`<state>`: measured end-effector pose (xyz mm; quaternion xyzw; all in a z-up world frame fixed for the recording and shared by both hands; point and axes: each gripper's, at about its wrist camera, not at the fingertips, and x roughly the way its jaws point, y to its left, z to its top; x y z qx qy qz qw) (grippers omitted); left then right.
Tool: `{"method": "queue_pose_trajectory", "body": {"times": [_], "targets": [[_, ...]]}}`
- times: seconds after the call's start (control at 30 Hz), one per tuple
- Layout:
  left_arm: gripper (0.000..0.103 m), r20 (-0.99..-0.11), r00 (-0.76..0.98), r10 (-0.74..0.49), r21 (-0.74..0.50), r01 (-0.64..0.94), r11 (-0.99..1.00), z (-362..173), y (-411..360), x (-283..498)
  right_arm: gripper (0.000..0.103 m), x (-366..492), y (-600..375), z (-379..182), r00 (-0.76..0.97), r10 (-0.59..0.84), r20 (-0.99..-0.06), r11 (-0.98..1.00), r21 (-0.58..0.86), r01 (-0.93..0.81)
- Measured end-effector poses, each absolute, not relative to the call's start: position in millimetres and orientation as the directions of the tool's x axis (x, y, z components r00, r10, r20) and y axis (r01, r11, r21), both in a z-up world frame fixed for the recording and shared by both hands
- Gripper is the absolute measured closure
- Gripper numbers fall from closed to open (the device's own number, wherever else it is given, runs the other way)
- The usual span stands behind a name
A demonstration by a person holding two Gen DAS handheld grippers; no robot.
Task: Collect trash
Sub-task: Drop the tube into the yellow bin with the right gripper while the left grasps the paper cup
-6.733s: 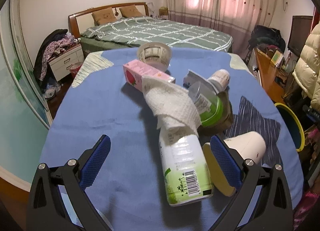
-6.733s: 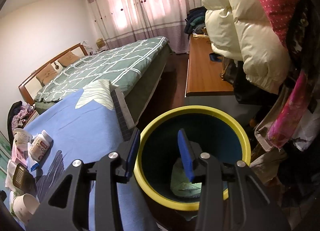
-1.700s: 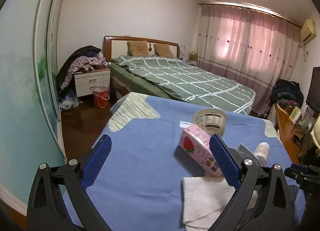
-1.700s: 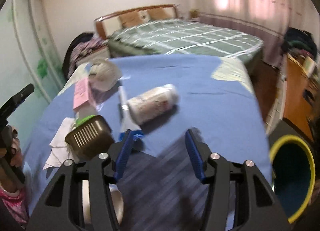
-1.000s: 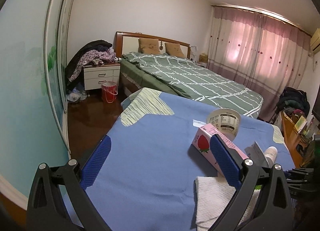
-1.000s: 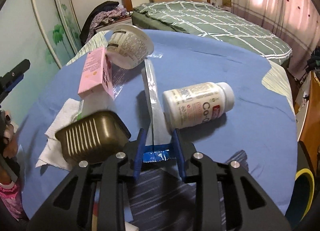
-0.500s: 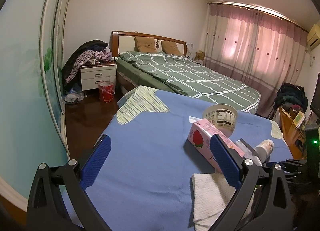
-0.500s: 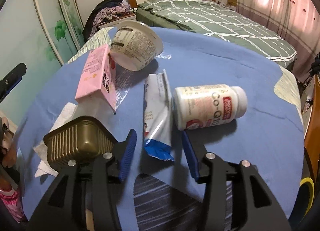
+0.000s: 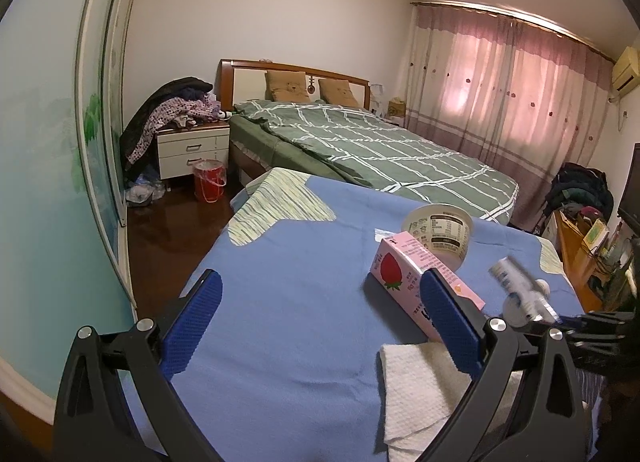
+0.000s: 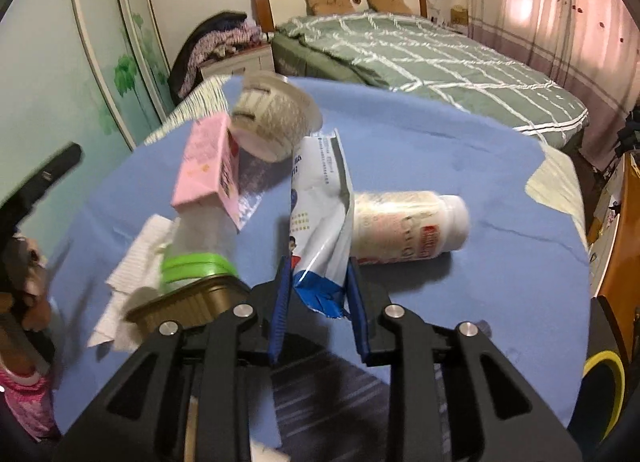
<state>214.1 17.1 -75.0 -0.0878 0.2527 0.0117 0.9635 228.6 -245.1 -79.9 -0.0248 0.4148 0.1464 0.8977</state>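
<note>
Trash lies scattered on a table under a blue cloth [image 9: 304, 326], and the nearest piece, a white and blue wrapper [image 10: 320, 238], stands up between the blue pads of the right gripper [image 10: 318, 304]. The jaws have just been closing and now pinch the wrapper's torn blue end, its upper part rising clear of the cloth. Only the right wrist view shows this grip plainly; in the left wrist view the wrapper [image 9: 520, 290] is a blurred strip at the right edge.

The left gripper [image 9: 320, 322] hangs with its jaws wide apart and nothing between them, over bare cloth, with a white paper towel [image 9: 420, 390] under its right finger.

The right wrist view alone shows a brown ribbed tub [image 10: 188, 302] just left of the gripper, a green-capped bottle [image 10: 200, 250] behind it, a white bottle [image 10: 408, 225] lying on its side to the right, and the yellow rim of a bin [image 10: 604, 382] off the table's edge.

Farther off, both views show a pink carton [image 9: 416, 278] leaning against a tipped paper cup [image 9: 440, 229]. Beyond stands a bed with a green checked cover [image 9: 380, 149].
</note>
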Motion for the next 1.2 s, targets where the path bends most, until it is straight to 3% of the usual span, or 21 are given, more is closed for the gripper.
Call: {"method": "queue_pose_trajectory", "body": {"times": [0.23,0.47,0.63,0.8,1.2], "targets": [[0.006,-0.479,0.876,-0.052,-0.147,-0.021,0.989,-73.7,8.1,211.6,0.077,184.5,-281.8,-61.1,0.692,0.209,-0.691,0.977,0.117,-0.179],[0.006,-0.474,0.873,-0.112,-0.093,0.076,0.993,-72.9,-15.4,207.0,0.077,130.3,-369.6,-60.8,0.759,-0.046,-0.649,0.985,0.095,0.141],[0.005,-0.475,0.867,-0.150,-0.039,0.150,0.988,-71.0,-41.6,197.5,0.077,98.3,-439.9,-78.6,0.716,-0.203,-0.668,0.932,0.092,0.351],[0.006,-0.496,0.844,-0.202,-0.059,0.199,0.978,-65.2,-63.4,179.2,0.076,74.1,-485.1,-98.5,0.650,-0.321,-0.689,0.869,0.058,0.491],[0.005,-0.589,0.762,-0.268,-0.116,0.249,0.962,-70.7,-127.6,122.3,0.076,59.8,-528.8,-125.4,0.619,-0.359,-0.699,0.818,0.085,0.570]]}}
